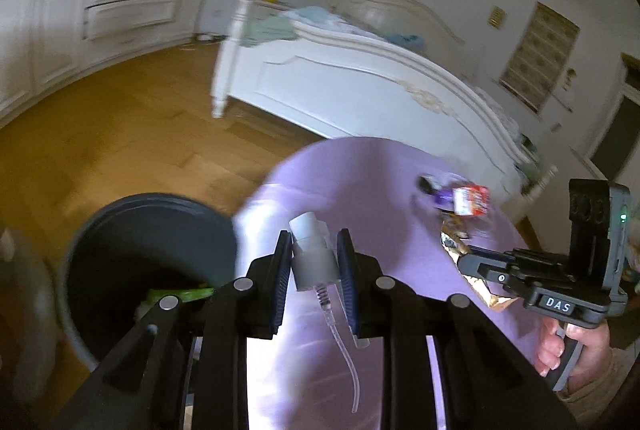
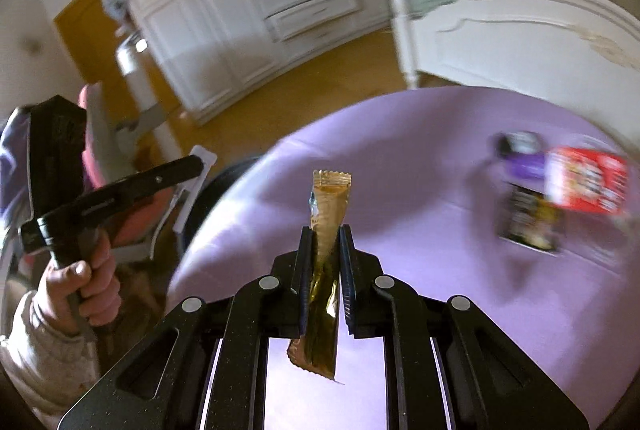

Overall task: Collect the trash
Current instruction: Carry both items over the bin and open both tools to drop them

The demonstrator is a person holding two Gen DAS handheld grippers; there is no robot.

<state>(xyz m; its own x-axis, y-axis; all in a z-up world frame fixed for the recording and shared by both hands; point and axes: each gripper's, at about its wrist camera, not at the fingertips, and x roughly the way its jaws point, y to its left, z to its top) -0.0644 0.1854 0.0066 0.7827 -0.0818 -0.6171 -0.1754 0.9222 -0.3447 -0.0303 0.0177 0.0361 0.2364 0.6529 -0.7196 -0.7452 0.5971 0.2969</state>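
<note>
My left gripper (image 1: 314,250) is shut on a white pump dispenser head (image 1: 312,254) with a clear tube hanging from it, above the edge of the purple table (image 1: 360,182), next to the dark trash bin (image 1: 148,258) on the floor at the left. My right gripper (image 2: 326,242) is shut on a gold snack wrapper (image 2: 328,214), held upright over the table; this wrapper also shows in the left wrist view (image 1: 472,270). Loose trash lies on the table: a red carton (image 2: 586,182), a purple wrapper (image 2: 524,166) and a dark packet (image 2: 530,222).
The bin holds a green item (image 1: 180,296). A white bed (image 1: 360,82) stands behind the table, white wardrobes (image 2: 224,2) along the far wall, wooden floor (image 1: 112,134) between. A pink chair (image 2: 96,134) is at the left.
</note>
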